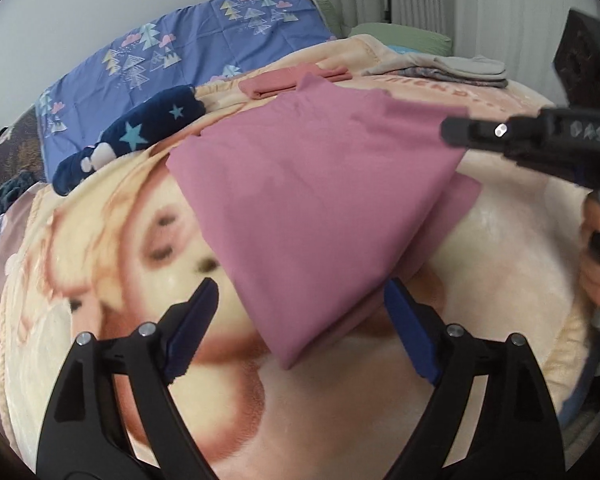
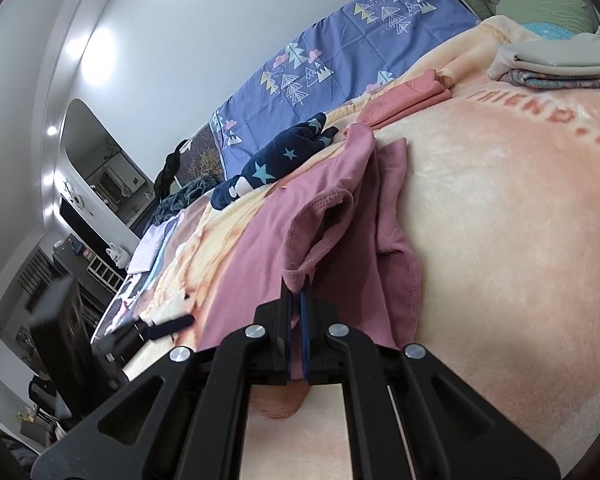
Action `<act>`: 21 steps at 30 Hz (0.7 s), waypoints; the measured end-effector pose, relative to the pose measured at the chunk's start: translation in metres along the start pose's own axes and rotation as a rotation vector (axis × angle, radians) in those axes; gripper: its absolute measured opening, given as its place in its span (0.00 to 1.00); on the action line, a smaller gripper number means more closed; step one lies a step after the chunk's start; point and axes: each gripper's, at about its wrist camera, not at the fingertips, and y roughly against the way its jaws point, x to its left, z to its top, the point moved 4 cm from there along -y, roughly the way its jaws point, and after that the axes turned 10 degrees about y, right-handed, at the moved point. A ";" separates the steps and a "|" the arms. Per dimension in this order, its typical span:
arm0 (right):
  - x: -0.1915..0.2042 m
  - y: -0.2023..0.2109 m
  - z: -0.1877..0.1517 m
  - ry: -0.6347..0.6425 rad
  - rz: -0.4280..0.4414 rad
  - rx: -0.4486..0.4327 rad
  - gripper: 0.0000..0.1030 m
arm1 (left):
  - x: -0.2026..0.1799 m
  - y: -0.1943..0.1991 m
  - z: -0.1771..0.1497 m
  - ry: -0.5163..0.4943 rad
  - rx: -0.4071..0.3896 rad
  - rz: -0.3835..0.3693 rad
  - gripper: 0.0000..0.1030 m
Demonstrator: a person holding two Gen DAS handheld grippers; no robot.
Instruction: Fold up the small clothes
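Left gripper: jaws wide, nothing held; pink garment corner lies between them, apparently untouched
Right gripper: clamped on garment's hem; blanket beneath

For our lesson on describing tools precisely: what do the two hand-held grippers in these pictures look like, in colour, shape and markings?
Both are alike. The left gripper has black angular arms with triangular cut-outs, round silver rivets at the joints, and flat dark blue pads on its fingers. The right gripper shows the same black arms, silver rivets and blue pads; its side carries raised lettering, and a small green light glows on the black block above it.
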 end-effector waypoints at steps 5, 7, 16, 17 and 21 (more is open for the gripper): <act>0.005 0.015 0.012 -0.055 0.036 -0.068 0.03 | 0.027 -0.007 -0.003 0.045 -0.024 0.160 0.84; 0.003 0.020 0.015 -0.067 0.028 -0.072 0.03 | 0.041 -0.004 -0.005 0.090 -0.023 0.168 0.85; -0.027 -0.004 -0.026 -0.095 -0.082 0.126 0.03 | 0.047 0.005 -0.020 0.113 0.017 0.127 0.77; -0.027 0.000 -0.023 -0.094 -0.077 0.111 0.03 | 0.043 0.008 -0.021 0.105 0.024 0.095 0.69; -0.014 0.009 -0.012 -0.028 -0.072 0.069 0.03 | 0.029 0.029 -0.022 0.105 0.066 -0.111 0.14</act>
